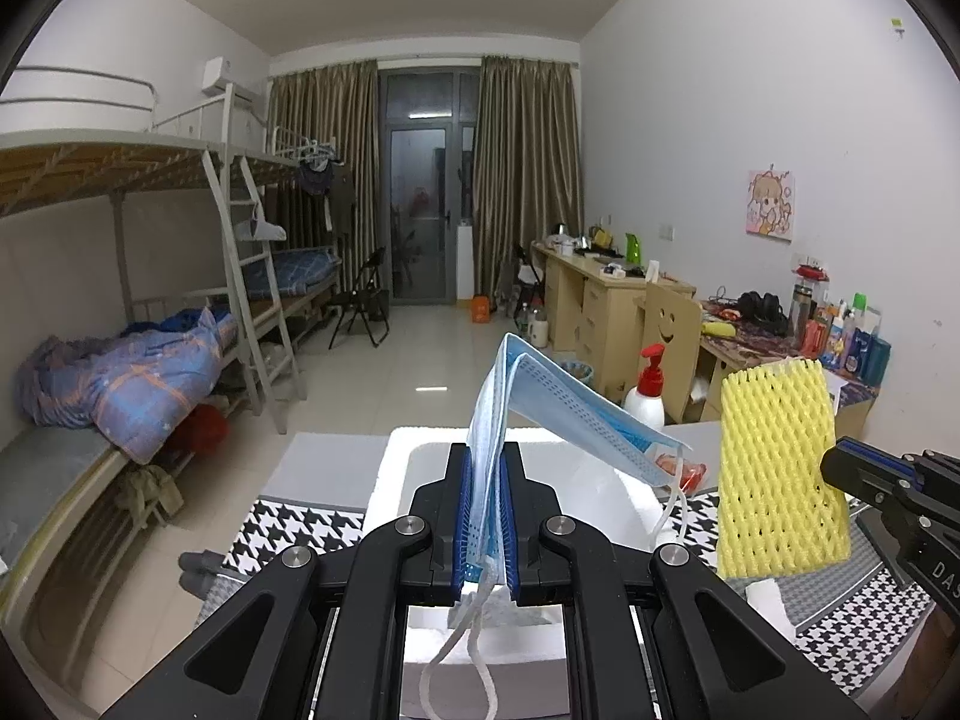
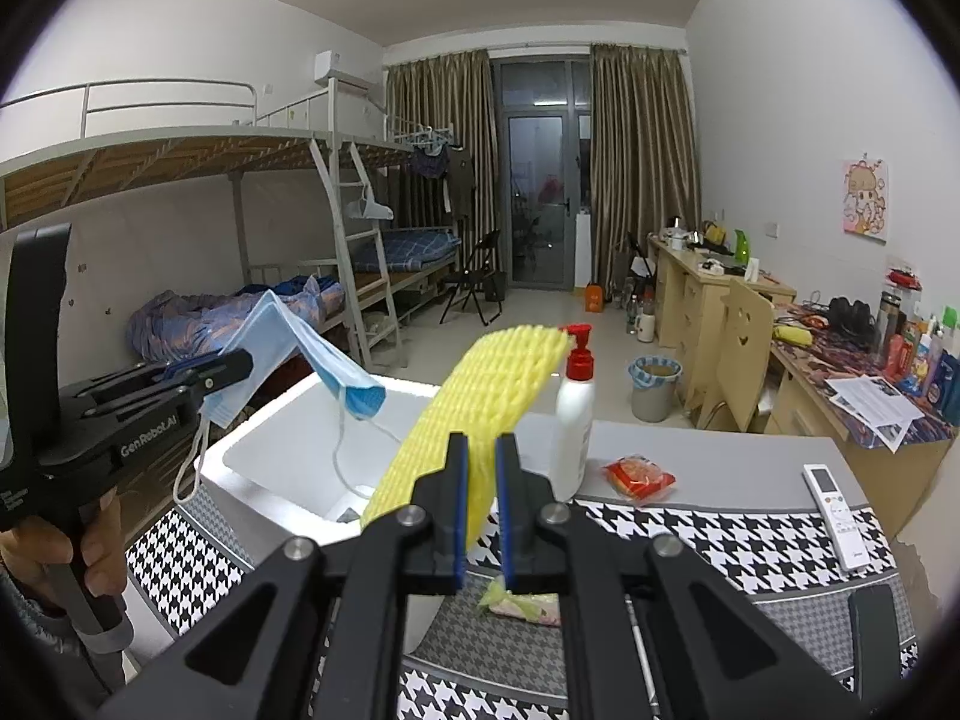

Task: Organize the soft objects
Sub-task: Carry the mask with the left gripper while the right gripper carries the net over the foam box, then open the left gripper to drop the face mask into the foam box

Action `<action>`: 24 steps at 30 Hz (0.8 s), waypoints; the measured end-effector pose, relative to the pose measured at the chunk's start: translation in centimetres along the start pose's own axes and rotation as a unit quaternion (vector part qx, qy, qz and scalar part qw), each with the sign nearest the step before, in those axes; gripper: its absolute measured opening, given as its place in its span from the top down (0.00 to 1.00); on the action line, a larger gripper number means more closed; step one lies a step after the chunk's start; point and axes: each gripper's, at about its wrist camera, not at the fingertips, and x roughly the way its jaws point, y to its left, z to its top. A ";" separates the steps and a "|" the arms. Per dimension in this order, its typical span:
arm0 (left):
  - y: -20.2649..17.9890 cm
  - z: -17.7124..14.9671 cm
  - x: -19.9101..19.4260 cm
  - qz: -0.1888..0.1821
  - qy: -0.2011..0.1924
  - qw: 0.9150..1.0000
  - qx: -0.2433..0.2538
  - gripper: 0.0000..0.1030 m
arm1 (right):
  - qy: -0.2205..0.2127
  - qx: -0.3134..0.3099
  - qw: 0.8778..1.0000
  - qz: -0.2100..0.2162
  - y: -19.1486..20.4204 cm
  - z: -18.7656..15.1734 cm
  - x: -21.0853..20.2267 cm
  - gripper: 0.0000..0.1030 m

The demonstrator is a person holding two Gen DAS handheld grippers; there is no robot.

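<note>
A white pump bottle (image 2: 573, 420) with a red top is seen upright on the table, with a red snack packet (image 2: 639, 476) lying just beside it and a white remote control (image 2: 835, 507) further right on the houndstooth cloth (image 2: 690, 531). Bunk beds (image 1: 120, 228), brown curtains (image 1: 522, 174) and a cluttered wooden desk (image 1: 600, 288) are seen behind.
</note>
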 end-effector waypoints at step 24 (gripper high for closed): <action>0.3 -0.9 3.2 -0.012 0.044 0.999 0.000 0.63 | 0.018 0.002 1.000 -0.001 0.6 0.2 1.8 0.89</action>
